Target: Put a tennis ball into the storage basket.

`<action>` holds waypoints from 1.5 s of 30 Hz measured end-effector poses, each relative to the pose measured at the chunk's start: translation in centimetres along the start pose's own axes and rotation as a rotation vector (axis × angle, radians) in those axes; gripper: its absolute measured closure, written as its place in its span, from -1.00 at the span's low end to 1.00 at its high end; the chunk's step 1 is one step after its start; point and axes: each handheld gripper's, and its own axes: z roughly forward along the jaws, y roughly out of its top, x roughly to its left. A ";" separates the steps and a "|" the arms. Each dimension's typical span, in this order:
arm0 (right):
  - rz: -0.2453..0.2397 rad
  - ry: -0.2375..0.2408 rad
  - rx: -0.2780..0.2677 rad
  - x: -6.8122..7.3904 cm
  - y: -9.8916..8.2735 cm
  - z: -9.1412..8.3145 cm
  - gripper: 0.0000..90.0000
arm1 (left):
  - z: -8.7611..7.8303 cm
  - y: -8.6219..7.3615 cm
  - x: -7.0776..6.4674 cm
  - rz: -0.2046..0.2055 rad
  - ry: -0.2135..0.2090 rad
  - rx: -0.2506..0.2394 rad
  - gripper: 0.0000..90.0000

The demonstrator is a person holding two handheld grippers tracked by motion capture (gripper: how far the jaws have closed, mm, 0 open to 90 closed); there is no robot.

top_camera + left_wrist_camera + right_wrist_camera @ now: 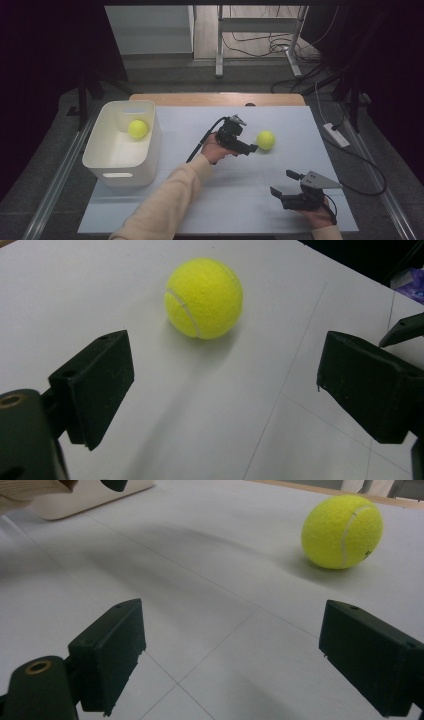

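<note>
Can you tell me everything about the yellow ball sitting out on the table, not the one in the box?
The tennis ball is bright yellow and fuzzy like felt, with a thin pale curved seam across it. It is round and whole, and rests on the white table, casting a soft shadow. Nothing else touches it. The left gripper points at it with jaws open, close but apart. There is a small dark mark near the seam, too small to read.

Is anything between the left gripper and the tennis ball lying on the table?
Nothing visible. The left gripper has its jaws open and points at the tennis ball, with bare table between them.
</note>
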 end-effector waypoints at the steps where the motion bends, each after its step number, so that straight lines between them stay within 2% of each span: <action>1: 0.000 0.000 0.000 0.0 0.0 0.0 -0.75 | 0.0 0.0 0.0 0.000 0.000 0.000 -0.80; 6: 0.001 -0.002 0.001 0.0 0.1 0.1 -0.75 | 0.7 0.2 -0.1 -0.005 -0.008 -0.002 -0.79; 21: -0.007 0.010 0.000 -0.2 0.2 0.4 -0.75 | 2.6 0.9 0.1 -0.007 0.005 0.014 -0.80; 45: -0.017 0.013 0.005 -0.1 0.2 0.5 -0.75 | 4.6 1.4 0.5 -0.016 0.026 0.031 -0.81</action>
